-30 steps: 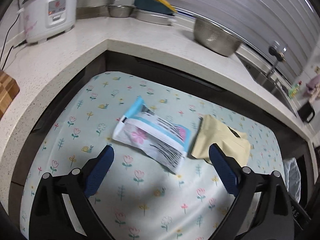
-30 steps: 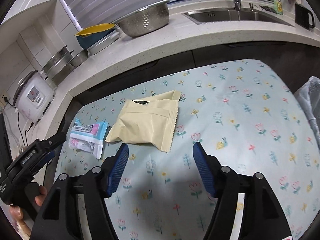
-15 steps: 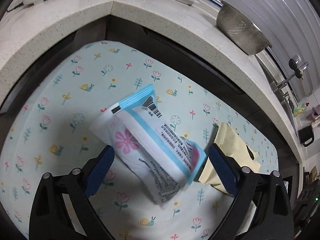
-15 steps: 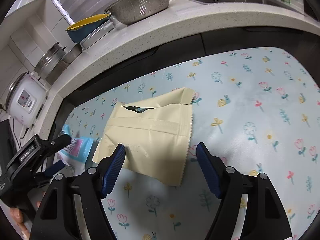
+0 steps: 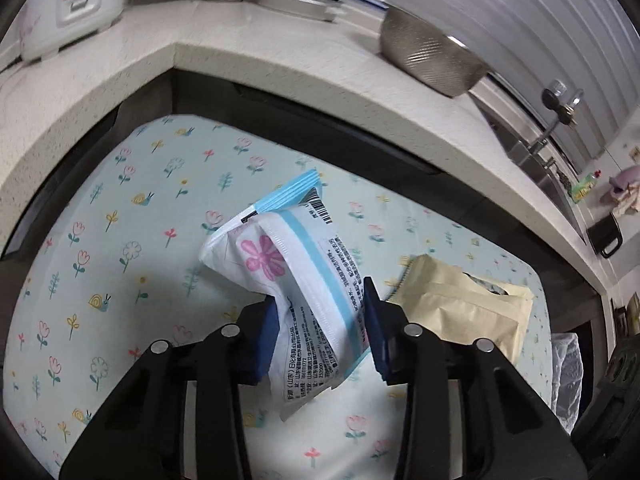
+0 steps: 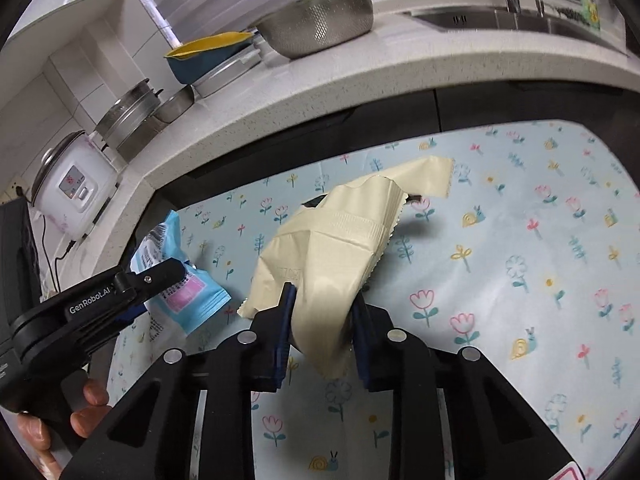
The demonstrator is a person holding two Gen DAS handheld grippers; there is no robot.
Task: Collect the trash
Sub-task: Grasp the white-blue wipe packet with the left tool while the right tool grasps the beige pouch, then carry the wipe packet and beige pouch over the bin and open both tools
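Above the floral cloth (image 5: 120,240), left gripper (image 5: 320,320) just clamped on crumpled white-blue wrapper (image 5: 296,272), right gripper (image 6: 322,312) on beige pouch (image 6: 332,248).

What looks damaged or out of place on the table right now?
The beige pouch, pinched by the right gripper, is torn open at its top, a flap sticking out. The white wrapper is crumpled in the left gripper.

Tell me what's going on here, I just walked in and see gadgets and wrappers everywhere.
A person is clearing trash off a flower-print tablecloth with a handheld gripper in each hand. The left gripper has just closed on a white-and-blue wrapper, which bunches up between its pads. The right gripper has just closed on a torn beige pouch, also crumpled by the squeeze. Both pieces are pinched, but their far ends still seem to rest on the cloth.
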